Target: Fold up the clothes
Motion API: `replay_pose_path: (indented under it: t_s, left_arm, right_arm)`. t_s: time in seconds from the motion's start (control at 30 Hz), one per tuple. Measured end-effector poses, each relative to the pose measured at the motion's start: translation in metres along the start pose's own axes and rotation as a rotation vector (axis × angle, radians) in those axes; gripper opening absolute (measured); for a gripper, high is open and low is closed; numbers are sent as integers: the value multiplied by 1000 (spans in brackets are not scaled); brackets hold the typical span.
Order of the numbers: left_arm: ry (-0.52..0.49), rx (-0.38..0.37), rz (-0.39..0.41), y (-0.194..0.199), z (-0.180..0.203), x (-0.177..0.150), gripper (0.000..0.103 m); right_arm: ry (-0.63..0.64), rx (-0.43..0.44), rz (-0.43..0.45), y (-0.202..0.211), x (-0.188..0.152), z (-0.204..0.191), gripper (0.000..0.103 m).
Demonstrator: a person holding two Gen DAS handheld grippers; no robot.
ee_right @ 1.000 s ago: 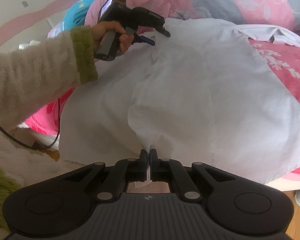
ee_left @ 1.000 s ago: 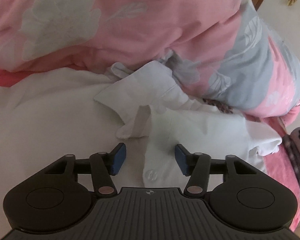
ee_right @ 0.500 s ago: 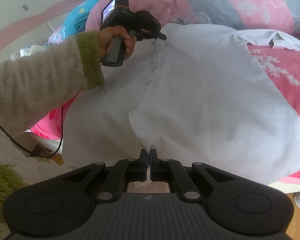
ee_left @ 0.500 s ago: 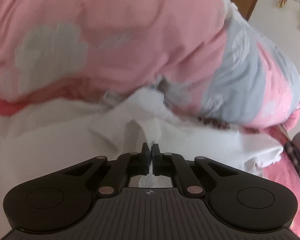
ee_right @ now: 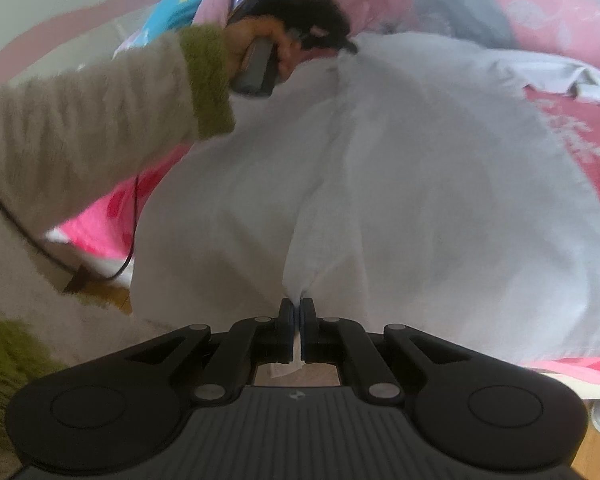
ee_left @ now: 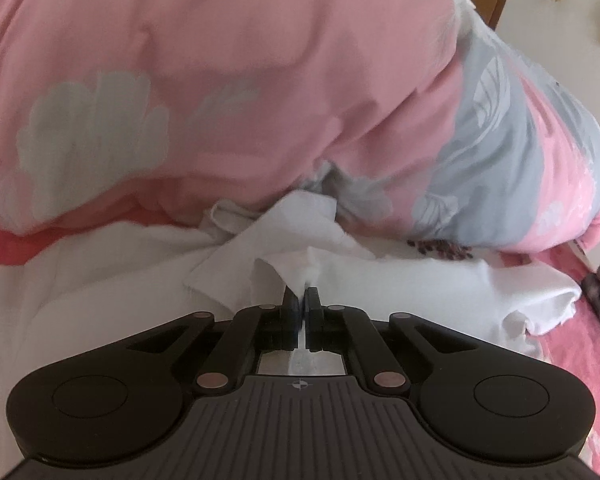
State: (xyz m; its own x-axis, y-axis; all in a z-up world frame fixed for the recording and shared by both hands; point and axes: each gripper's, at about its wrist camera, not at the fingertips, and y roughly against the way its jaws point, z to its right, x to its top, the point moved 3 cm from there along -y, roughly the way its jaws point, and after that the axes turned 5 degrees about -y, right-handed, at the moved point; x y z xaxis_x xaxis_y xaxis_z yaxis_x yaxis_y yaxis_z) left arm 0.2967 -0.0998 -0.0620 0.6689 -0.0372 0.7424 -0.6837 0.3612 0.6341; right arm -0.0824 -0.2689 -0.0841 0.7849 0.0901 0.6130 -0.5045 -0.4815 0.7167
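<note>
Left wrist view shows the change: a second ago the left gripper [ee_left: 303,300] stood apart over the placket, and now it is clamped together on the white shirt [ee_left: 400,284] just below the collar [ee_left: 284,236]. The right gripper [ee_right: 297,310] was already pinching the hem and is the same now. So both ends are held, and I judge the fold can begin. I count one shirt, lying on the pink bed [ee_right: 580,140], one quilt [ee_left: 220,80], two grippers.
</note>
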Motion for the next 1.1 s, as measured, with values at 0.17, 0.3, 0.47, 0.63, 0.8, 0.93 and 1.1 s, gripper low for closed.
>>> replay_pose_path:
  t_s: [0.17,0.3,0.47,0.63,0.8,0.93,1.1]
  left_arm:
    - [-9,2,-16,12,-2,-5,18]
    - [-28,41,24,37,-6,-9,45]
    - [-60,69,82,78,-7,-14,51]
    - [-138,-19,121,133,24,-42,53]
    - [-257,-140,81,164,71,-100,57]
    - [-247,-180,44,174,84,-137,57]
    - [-209,-171,33,185,79,-153,57]
  right_arm:
    - [28,-49,-32,-9,-6,0,36]
    - [3,-50,-10,-1,-9,4,41]
    - [-49,-85,44,16,-13,14,41]
    - [-168,-179,174,51,-12,49,39]
    - [-299,-171,230,73,-12,83,31]
    - [-249,-20,115,39,-14,65,27]
    - [-184,106,-12,-33,-7,38,21]
